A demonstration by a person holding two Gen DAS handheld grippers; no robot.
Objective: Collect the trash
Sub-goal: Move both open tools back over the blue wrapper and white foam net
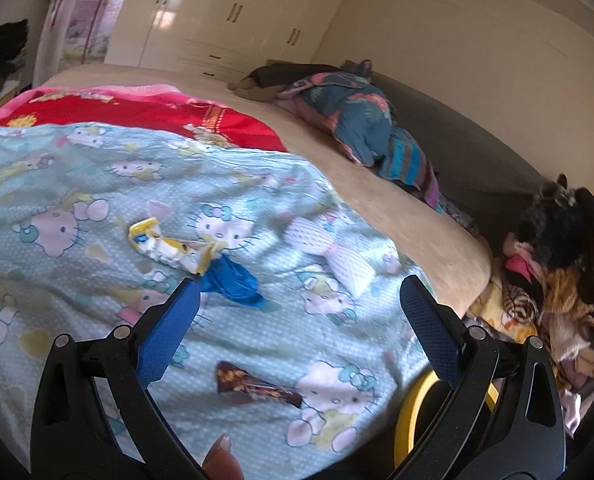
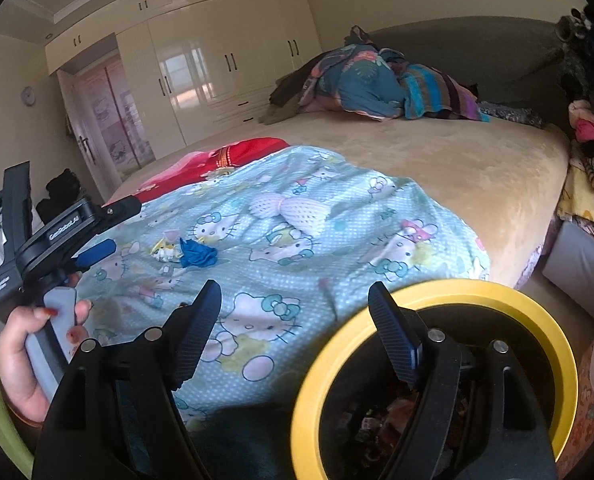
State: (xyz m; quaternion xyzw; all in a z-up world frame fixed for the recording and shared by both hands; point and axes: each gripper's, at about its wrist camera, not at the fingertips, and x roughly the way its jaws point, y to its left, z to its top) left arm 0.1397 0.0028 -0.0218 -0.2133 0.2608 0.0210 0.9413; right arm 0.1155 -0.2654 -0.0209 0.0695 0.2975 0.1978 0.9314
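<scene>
On the Hello Kitty blanket [image 1: 77, 184] lie a yellow-white wrapper [image 1: 169, 250], a crumpled blue scrap [image 1: 233, 280], a white foam net [image 1: 333, 252] and a dark brown wrapper [image 1: 257, 388]. My left gripper [image 1: 301, 296] is open and empty, hovering over the blanket with the brown wrapper below its fingers. My right gripper [image 2: 295, 300] is open and empty, over the yellow-rimmed bin [image 2: 437, 292] that holds trash. The right wrist view also shows the left gripper [image 2: 97, 252], the yellow-white wrapper [image 2: 165, 252], the blue scrap [image 2: 199, 254] and the foam net [image 2: 293, 210].
A beige bed [image 2: 457, 168] carries a red blanket [image 2: 225, 156] and a pile of bedding [image 2: 377, 84] near the grey headboard [image 2: 477, 48]. Clothes [image 1: 545, 300] are heaped beside the bed. Cream wardrobes [image 2: 217, 52] line the far wall.
</scene>
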